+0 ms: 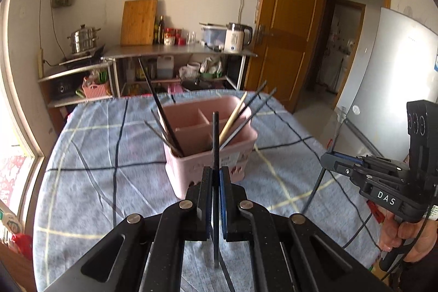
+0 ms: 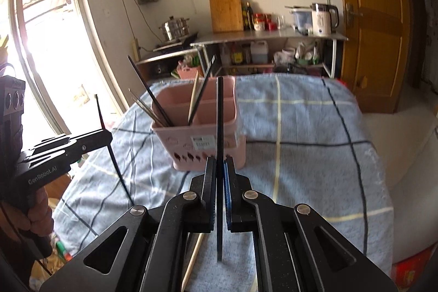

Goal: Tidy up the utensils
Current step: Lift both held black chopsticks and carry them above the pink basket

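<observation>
Tools both pinched tight: left tool clamps a black chopstick upright, right tool grips another black chopstick. Just beyond stands the pink utensil basket on the blue checked counter, chopsticks leaning inside. Only the right view shows a pale chopstick lying below.

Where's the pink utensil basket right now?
In both wrist views the pink utensil basket stands on the blue checked tablecloth, just beyond both claws; the left claw and right claw each grip a dark chopstick.
</observation>
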The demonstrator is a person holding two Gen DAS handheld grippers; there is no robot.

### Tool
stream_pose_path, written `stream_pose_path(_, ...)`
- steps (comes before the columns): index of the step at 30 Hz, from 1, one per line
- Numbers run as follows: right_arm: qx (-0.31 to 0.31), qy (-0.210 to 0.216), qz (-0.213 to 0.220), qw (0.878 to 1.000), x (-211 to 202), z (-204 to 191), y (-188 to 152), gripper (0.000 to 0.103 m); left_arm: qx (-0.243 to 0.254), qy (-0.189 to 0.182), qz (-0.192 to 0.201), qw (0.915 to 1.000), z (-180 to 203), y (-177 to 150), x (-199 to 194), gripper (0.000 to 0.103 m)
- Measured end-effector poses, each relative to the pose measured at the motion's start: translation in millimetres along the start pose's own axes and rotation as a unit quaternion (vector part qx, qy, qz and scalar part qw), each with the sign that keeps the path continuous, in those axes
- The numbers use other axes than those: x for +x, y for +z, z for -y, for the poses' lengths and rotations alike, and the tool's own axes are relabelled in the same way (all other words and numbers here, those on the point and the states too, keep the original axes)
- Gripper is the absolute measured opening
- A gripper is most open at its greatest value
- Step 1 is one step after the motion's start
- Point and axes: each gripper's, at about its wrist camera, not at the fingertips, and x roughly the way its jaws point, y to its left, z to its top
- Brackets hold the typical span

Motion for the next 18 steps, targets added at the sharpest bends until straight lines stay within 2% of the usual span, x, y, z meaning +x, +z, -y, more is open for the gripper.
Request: stream_pose_path(18, -0.012, -0.005, 0.006, 1.0, -14, -4, -6, 0.005, -0.003, -0.005, 0.003, 1.0, 1, -3, -14, 0.004)
